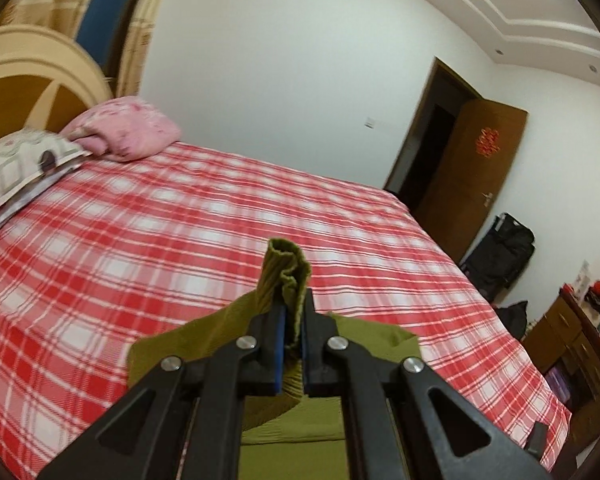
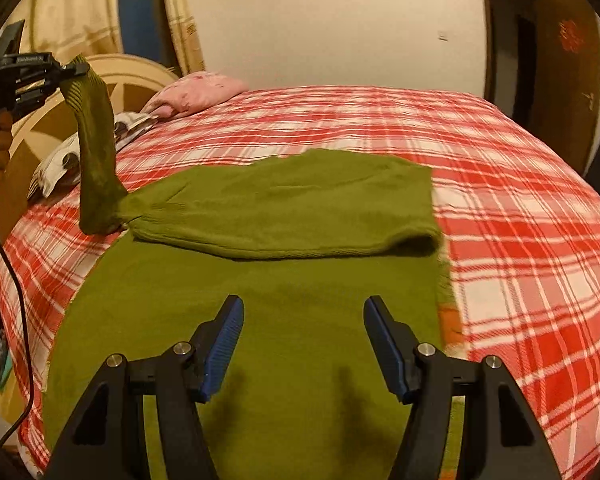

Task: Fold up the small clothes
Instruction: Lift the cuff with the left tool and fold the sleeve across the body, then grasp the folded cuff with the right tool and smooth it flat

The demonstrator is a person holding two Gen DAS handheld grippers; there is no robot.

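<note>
Left gripper [image 1: 291,334] pinches ribbed olive sleeve cuff [image 1: 286,276].

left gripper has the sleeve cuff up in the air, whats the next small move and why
Probably carry the sleeve across and lay it on the green sweater: the left gripper pinches its cuff aloft, the other sleeve already lies folded over, and the right gripper is open and empty.

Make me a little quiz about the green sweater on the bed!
1. True or false: the left gripper is clamped on the sweater's sleeve.
2. The right gripper is: A) open B) shut on the sleeve C) holding a pillow.
3. Fill in: the bed cover is red and white ____.

Key: 1 true; 2 A; 3 plaid.
</note>
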